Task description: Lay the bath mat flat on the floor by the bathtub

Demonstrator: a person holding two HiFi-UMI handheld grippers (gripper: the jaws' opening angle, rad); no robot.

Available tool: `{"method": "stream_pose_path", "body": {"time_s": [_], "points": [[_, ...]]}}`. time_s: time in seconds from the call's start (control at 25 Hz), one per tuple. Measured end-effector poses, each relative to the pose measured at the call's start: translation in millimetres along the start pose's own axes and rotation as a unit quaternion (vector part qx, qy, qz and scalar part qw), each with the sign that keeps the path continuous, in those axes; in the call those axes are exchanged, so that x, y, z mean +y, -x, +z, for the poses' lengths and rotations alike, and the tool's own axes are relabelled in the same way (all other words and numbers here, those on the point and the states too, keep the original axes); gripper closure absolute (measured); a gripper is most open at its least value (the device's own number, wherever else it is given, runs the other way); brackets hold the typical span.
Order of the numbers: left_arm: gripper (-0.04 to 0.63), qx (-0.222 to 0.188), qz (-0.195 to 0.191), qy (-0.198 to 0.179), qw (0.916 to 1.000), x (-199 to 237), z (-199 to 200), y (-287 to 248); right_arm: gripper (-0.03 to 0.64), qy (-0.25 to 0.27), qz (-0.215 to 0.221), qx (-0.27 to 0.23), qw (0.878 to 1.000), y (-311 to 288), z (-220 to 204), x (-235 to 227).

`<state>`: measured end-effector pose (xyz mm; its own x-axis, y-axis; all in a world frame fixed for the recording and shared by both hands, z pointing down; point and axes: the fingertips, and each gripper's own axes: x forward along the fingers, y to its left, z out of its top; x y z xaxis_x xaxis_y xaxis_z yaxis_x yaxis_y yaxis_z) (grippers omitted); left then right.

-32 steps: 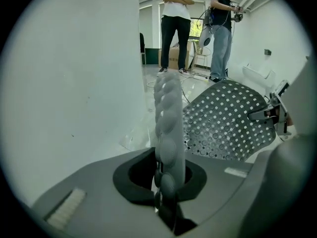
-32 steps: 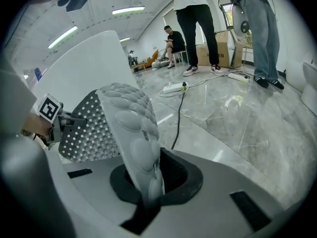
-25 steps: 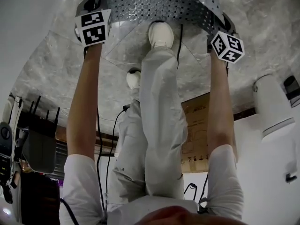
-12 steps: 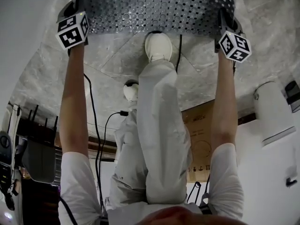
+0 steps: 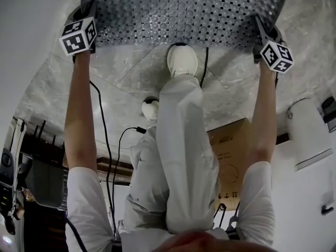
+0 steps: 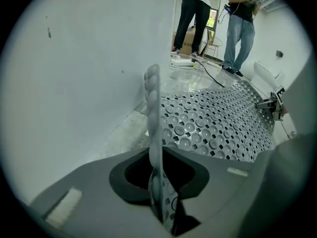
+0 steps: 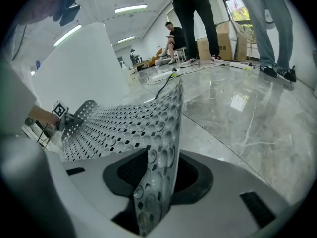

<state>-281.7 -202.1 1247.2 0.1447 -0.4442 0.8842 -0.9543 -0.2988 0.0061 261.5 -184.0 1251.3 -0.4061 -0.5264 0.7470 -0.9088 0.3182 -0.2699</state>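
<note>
While both arms reached down ahead of the person's shoe point(image 5: 182, 61), the bath mat point(image 5: 184, 14) lay stretched between the two grippers. Its near edge ran straight across, and that span looked to be its long axis. The left gripper point(image 5: 86, 8) had one near corner, close beside the white wall point(image 6: 74, 83) that I took for the bathtub. The right gripper point(image 5: 261, 26) had the other corner, on the side away from the tub, so neither hand was the nearer one.

The far part of the mat seemed to rest on the grey floor point(image 5: 121, 75) – only the held edge stood up. Both pairs of jaws had just been opening. The left pair sat close on the mat's upturned edge (a light pinch, by my reading). The right pair stood plainly apart, with the edge loose between them. The next move would likely be letting that near edge fall straight down, parallel to itself.
</note>
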Motion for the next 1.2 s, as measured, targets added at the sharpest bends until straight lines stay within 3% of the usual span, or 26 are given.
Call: {"method": "stream_pose_path", "body": {"time_s": [0.16, 0.4, 0.56, 0.72, 0.96, 1.2], "points": [[0.489, -0.001, -0.002, 0.003, 1.0000, 9.9, -2.8, -1.6, 0.444, -0.023, 0.006, -0.007, 1.000, -0.1, 0.2, -8.8], [0.412, 0.013, 0.020, -0.017, 0.9996, 33.0, -7.9, 3.5, 0.458, -0.074, -0.054, -0.019, 0.996, 25.2, -4.8, -65.9], [0.386, 0.021, 0.051, -0.017, 0.9984, 60.8, -20.3, 15.0, 0.428, -0.064, -0.072, 0.011, 0.995, 34.8, -17.3, -82.4], [0.347, 0.024, 0.061, -0.011, 0.9978, 74.6, -31.3, 31.1, 0.371, -0.048, -0.133, 0.005, 0.990, 48.4, -10.2, -89.3], [0.211, 0.008, 0.071, -0.005, 0.9974, 62.7, -26.4, 69.9, 0.329, -0.017, -0.197, -0.010, 0.980, 80.6, 8.9, -60.2], [0.151, -0.014, 0.052, -0.009, 0.9985, 29.8, 0.9, 122.1, 0.228, 0.018, -0.162, -0.004, 0.987, 107.2, 30.1, 5.3]]}}
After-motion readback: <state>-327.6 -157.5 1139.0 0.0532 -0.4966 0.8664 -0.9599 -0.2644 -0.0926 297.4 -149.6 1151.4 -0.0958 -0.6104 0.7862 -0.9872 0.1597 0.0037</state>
